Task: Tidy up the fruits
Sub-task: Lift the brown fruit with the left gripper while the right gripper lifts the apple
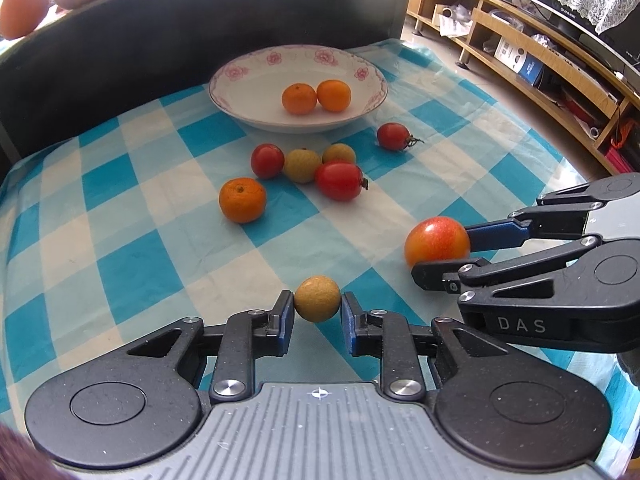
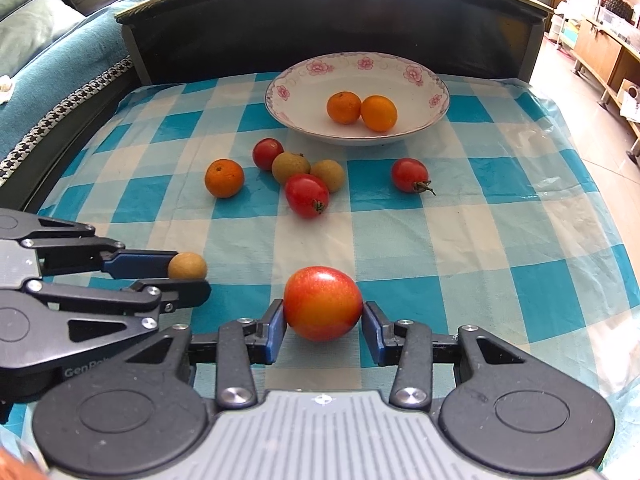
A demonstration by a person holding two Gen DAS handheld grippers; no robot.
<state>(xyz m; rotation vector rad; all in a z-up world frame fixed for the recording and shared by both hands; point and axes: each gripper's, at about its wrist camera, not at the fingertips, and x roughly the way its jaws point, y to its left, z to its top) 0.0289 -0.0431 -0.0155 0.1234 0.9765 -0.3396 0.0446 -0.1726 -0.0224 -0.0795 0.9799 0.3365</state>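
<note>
Checked cloth [image 2: 500, 240], near edge: left gripper [image 1: 317, 312] pinching longan [image 1: 317, 299], right gripper [image 2: 323, 320] clamped on big tomato [image 2: 323, 303]. Looks like pickup step, both loaded. Next up, guessing: carry toward plate [image 2: 400, 65] at far edge, two oranges [image 2: 361, 110] already inside; keep squeeze gentle.

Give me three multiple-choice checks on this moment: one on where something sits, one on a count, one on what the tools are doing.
1. Where is the plate?
A. at the far end of the cloth
B. under the left tool
C. on the floor

2. How many oranges lie in the plate?
A. none
B. two
C. four

3. What sits between the fingers of the right tool?
A. a longan
B. nothing
C. a red-orange tomato

Answers:
1. A, it stands beyond the loose fruit on the checked cloth.
2. B, two oranges sit side by side.
3. C, the tomato is there; the left tool has the longan.
</note>
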